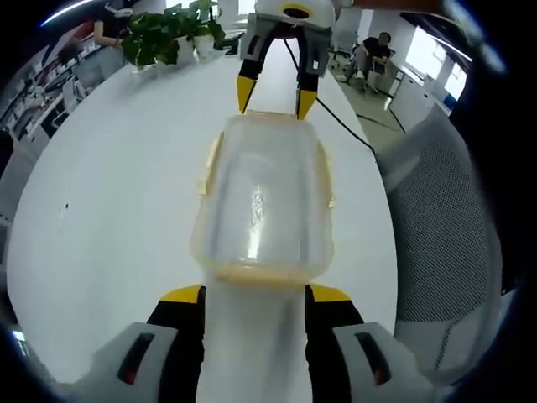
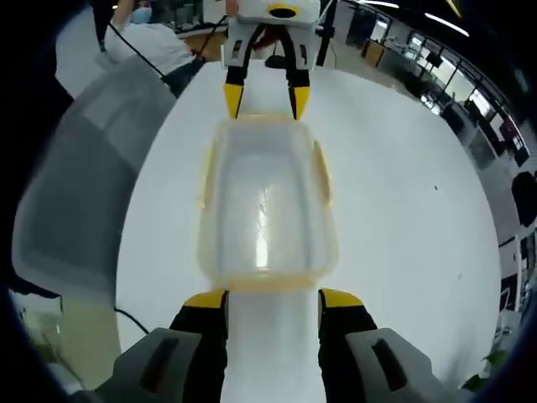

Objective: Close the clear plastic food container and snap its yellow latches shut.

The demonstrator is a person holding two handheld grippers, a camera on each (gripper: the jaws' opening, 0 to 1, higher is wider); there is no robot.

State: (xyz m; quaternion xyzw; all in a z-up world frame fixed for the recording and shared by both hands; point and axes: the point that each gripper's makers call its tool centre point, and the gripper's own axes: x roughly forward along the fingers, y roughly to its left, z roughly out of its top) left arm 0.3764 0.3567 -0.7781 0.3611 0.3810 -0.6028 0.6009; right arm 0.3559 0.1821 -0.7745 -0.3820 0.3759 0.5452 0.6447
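1. In the left gripper view, our left gripper (image 1: 254, 295) stands with its yellow-tipped jaws spread apart, gripping nothing, just short of the near end of the clear plastic food container (image 1: 262, 200).
2. In the right gripper view, our right gripper (image 2: 274, 299) is likewise released, jaws wide, at the opposite end of the container.
3. We see each gripper facing the other across the container: the right one at the far end in the left gripper view, the left one in the right gripper view.
4. The container sits lengthwise between them on the white table (image 1: 109, 193), its yellow latches (image 1: 204, 175) along its long sides.
5. Farther off we see a potted plant (image 1: 168, 35), a mesh chair (image 1: 449, 227) and a black cable (image 1: 340, 122).
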